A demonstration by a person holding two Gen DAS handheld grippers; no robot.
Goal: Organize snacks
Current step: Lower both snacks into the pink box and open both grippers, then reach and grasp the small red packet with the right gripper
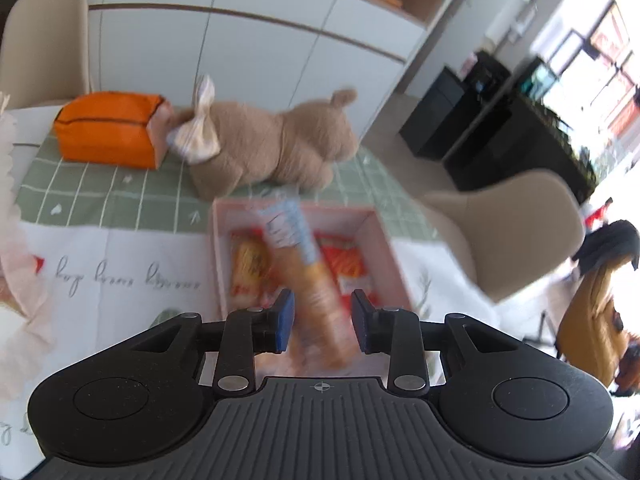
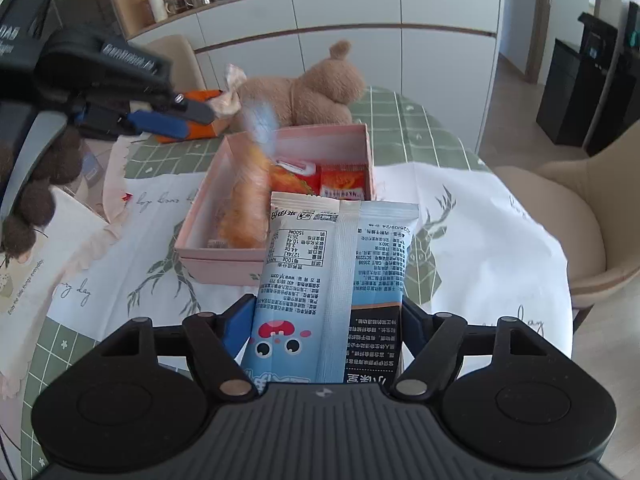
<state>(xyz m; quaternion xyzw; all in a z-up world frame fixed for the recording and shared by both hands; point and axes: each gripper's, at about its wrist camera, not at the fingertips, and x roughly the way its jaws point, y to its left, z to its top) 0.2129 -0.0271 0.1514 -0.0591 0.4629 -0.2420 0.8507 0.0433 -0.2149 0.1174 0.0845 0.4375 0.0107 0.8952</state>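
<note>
Bright daylight, window (image 1: 608,60) blown out; motion blur on orange snack packet (image 1: 316,292); fisheye edges bent.

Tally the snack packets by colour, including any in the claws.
Light blue packet, in right claw: 1
Orange packet with blue end, blurred, over the pink box: 1
Red packets in box: 2
Yellow packet in box: 1
Total: 5

The tabletop (image 2: 424,120) is covered with a green checked cloth (image 1: 100,196), and a white cloth with writing and a deer drawing (image 2: 472,240) lies over its near part. A pink box (image 2: 304,138) stands on the white cloth. Behind it, a brown plush toy (image 1: 272,144) lies on the green cloth, touching an orange bag (image 1: 108,128) beside it.
</note>
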